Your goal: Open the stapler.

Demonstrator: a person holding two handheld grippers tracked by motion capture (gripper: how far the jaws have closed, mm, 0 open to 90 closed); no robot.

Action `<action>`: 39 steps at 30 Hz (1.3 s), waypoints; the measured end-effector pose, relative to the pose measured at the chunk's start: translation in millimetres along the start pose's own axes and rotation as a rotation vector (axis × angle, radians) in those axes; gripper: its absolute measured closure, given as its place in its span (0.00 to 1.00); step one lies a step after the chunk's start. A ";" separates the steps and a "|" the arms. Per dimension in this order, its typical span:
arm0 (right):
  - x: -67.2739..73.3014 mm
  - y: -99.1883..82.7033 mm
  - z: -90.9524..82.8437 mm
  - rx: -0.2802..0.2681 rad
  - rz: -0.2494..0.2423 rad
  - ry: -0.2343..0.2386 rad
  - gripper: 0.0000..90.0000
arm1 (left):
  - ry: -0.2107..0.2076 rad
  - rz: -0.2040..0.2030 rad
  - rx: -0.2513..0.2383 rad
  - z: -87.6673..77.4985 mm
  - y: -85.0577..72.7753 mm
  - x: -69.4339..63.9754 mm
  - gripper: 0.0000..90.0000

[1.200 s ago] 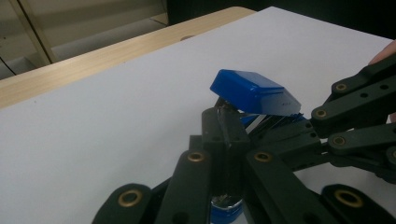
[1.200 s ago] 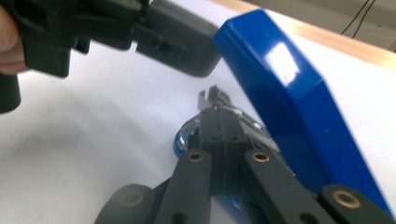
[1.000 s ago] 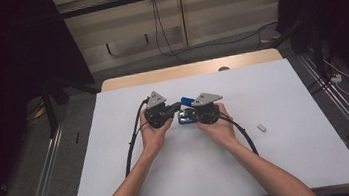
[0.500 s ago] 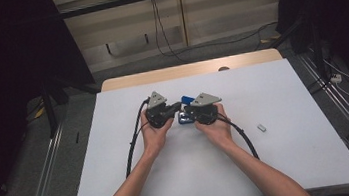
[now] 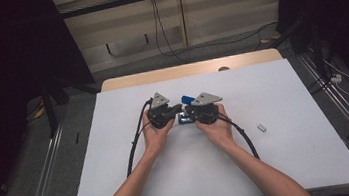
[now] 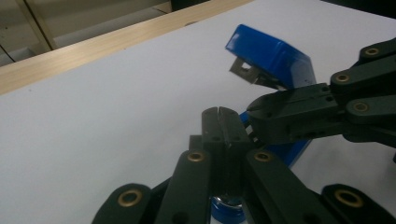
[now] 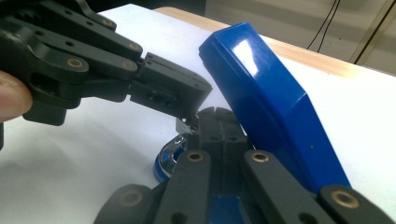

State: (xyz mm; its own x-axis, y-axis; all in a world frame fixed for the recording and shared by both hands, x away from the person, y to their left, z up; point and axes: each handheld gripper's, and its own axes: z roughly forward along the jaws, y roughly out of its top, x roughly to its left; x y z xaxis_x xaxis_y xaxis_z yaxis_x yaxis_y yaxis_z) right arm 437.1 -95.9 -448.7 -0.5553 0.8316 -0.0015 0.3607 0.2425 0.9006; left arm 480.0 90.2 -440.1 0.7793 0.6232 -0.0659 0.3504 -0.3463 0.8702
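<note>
A blue stapler [image 5: 186, 99] lies mid-table with its lid [image 7: 266, 102] swung up and open; its base [image 5: 183, 120] rests on the white sheet. My left gripper [image 5: 177, 109] comes in from the left and my right gripper [image 5: 188, 112] from the right, and their tips meet over the base. In the left gripper view, my left gripper [image 6: 219, 112] has its jaws pressed together, with the right gripper [image 6: 256, 109] crossing just beside it under the lid [image 6: 275, 58]. In the right gripper view, my right gripper [image 7: 215, 114] is shut too, against the left gripper [image 7: 196, 106]. I see nothing between either pair of jaws.
A small grey piece [image 5: 262, 128] lies on the white table [image 5: 281, 165] to the right of my right hand. A wooden strip [image 5: 189, 70] runs along the far edge. Black cables [image 5: 135, 143] trail back from both grippers toward the near edge.
</note>
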 end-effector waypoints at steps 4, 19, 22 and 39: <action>-0.1 -0.1 0.9 -0.003 -0.005 -0.003 1.00 | -0.001 0.009 0.007 0.5 1.1 0.4 1.00; 3.0 -1.0 3.4 -0.002 -0.010 -0.019 1.00 | -0.009 0.012 0.043 7.6 -3.6 -1.9 1.00; 3.6 -1.2 3.8 -0.004 -0.010 -0.025 1.00 | -0.009 0.022 0.040 7.8 -4.0 -2.0 1.00; 7.3 3.8 7.5 -0.032 0.001 -0.066 1.00 | -0.011 0.029 0.036 11.2 -7.8 -1.6 1.00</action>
State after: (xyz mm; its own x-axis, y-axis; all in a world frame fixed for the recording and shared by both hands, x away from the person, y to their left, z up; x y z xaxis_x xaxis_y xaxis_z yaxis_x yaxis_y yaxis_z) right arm 440.0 -85.2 -448.6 -0.5040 0.8632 -0.0287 0.3365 0.2268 0.9140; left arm 481.8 84.1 -452.3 0.7953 0.6045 -0.0465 0.3460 -0.3896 0.8535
